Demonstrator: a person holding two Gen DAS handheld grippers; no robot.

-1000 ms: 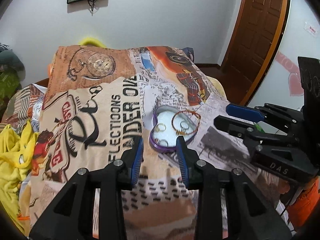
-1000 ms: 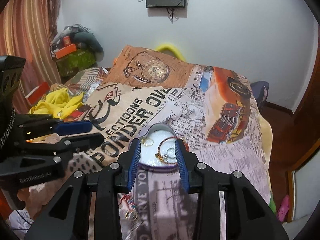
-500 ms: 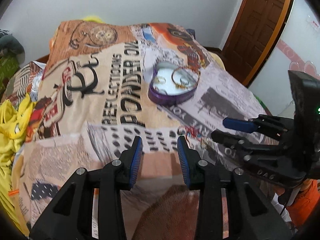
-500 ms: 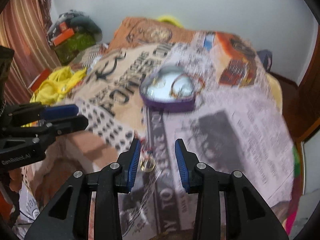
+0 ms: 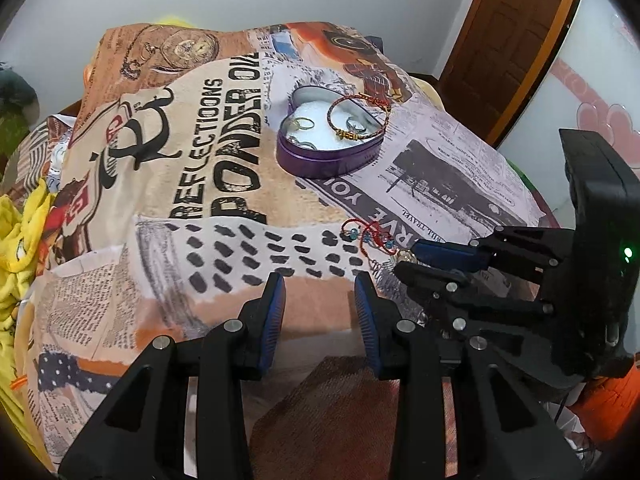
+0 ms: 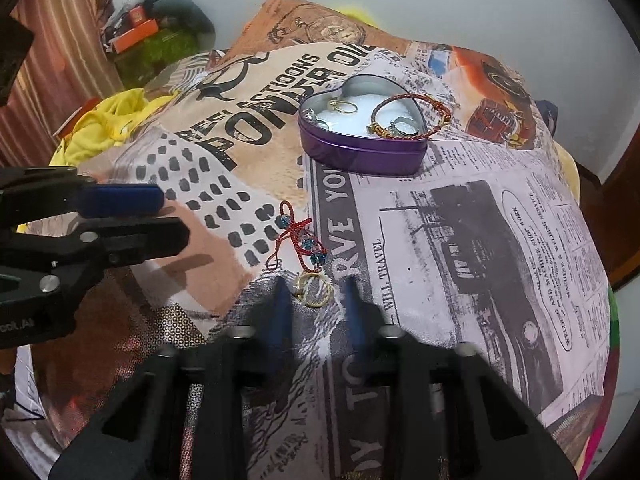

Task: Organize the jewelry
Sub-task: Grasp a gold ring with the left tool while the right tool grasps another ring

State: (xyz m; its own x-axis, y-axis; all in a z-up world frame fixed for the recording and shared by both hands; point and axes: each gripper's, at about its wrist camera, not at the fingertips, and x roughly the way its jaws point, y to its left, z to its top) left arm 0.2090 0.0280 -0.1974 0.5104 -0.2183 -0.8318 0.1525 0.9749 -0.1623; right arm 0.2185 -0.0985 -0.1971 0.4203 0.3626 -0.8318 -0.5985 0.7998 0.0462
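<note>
A purple heart-shaped tin point(image 5: 326, 158) point(image 6: 360, 154) stands on the printed cloth and holds a few rings; a red and gold bracelet point(image 5: 360, 118) point(image 6: 412, 114) lies across its rim. A red cord bracelet with blue beads point(image 6: 298, 236) point(image 5: 370, 236) lies loose on the cloth nearer me. A gold ring point(image 6: 314, 290) point(image 5: 405, 256) lies just past it, between the tips of my open right gripper point(image 6: 316, 292) point(image 5: 404, 262). My left gripper point(image 5: 320, 292) point(image 6: 168, 216) is open and empty, hovering left of the loose jewelry.
The cloth covers a table point(image 5: 180, 200) that drops off at the right edge point(image 6: 592, 264). Yellow fabric point(image 6: 100, 128) and a cluttered shelf point(image 6: 160, 28) sit at the left. A wooden door point(image 5: 516, 36) stands at the back right.
Both grippers have pulled back from the tin and tilted down. The right gripper has closed in on the gold ring, which now lies between its tips.
</note>
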